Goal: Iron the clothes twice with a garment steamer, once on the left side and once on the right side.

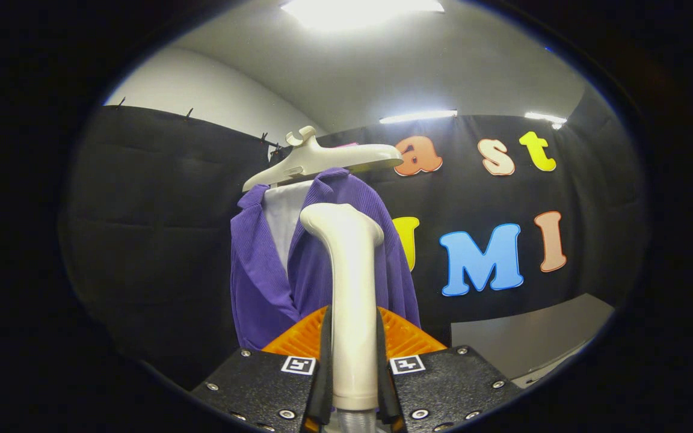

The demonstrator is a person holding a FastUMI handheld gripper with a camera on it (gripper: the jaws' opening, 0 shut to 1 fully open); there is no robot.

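Standing upright between the fingers, the garment steamer (351, 300) has its long axis vertical, its handle rising from the gripper (354, 367) and its head bent at the top toward the clothes. Both fingers press against the handle's sides, pinching it. Just beyond hangs the purple garment (268, 282), open at the front over a white inner layer, on a pale hanger (322, 159) tilted down to one side. Black cloth walls surround the booth; a grey surface (527, 334) lies off to one side, with bright ceiling lights (361, 9) above.
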